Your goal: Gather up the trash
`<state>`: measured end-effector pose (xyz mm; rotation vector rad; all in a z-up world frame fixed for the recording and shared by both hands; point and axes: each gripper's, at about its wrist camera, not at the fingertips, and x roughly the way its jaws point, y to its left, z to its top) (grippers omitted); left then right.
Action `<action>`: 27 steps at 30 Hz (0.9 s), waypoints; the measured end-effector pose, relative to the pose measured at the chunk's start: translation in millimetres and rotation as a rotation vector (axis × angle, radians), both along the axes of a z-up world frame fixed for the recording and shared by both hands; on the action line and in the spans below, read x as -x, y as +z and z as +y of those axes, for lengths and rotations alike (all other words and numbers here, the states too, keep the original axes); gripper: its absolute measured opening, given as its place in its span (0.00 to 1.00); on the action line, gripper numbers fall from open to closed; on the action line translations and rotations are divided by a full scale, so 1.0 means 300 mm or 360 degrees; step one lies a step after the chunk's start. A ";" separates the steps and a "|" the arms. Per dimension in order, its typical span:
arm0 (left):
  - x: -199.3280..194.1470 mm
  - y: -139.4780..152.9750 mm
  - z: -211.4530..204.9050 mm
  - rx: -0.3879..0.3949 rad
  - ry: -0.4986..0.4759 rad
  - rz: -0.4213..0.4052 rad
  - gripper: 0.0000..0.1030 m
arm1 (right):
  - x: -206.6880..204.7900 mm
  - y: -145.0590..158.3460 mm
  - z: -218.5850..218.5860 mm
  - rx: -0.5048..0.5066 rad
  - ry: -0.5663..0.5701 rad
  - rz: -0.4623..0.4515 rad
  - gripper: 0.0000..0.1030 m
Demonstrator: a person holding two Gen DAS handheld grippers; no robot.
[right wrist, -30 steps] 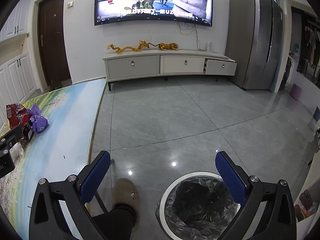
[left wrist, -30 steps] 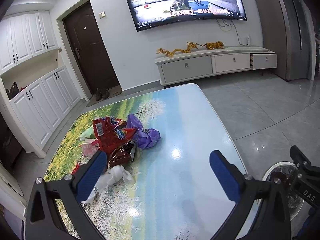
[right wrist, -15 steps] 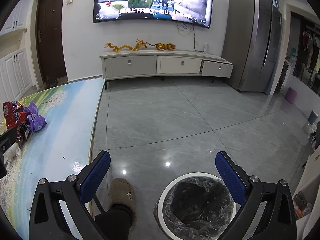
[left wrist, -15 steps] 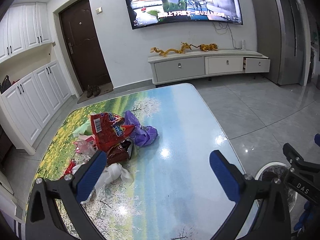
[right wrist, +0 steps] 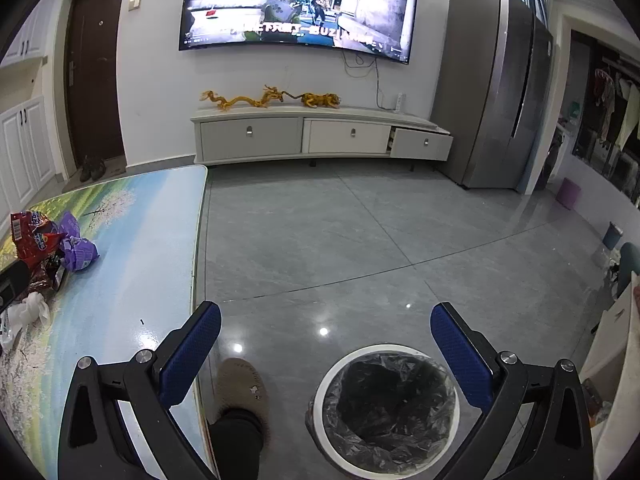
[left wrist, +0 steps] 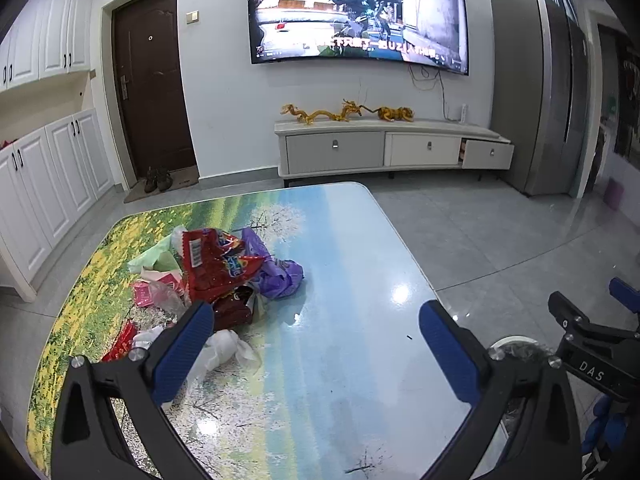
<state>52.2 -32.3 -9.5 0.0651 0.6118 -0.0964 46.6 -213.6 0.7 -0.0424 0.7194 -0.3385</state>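
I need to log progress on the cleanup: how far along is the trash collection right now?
Nothing looks collected yet. The trash bin on the floor shows only its black liner. Nothing is in hand: the left gripper and right gripper both have their jaws wide apart and empty. All is left: the red snack bag, purple wrapper, white crumpled plastic and other scraps lie piled on the table.

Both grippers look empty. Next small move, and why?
Probably ease the left gripper forward and leftward to the crumpled white tissue wad, the nearest piece of the wrapper pile on the landscape-print tabletop. Both grippers are open and hold nothing; the right gripper hovers over the black-lined white trash bin.
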 end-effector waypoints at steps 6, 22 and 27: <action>0.009 0.006 0.056 0.0090 -0.0044 0.0020 1.00 | 0.015 0.029 0.020 0.0015 -0.0034 -0.0004 1.00; 0.078 0.030 0.113 0.0215 -0.0186 -0.0009 1.00 | 0.114 0.131 0.073 0.0105 -0.0080 -0.0077 1.00; 0.097 0.039 0.143 0.0248 -0.0188 -0.0023 1.00 | 0.132 0.154 0.091 0.0103 -0.0079 -0.0077 1.00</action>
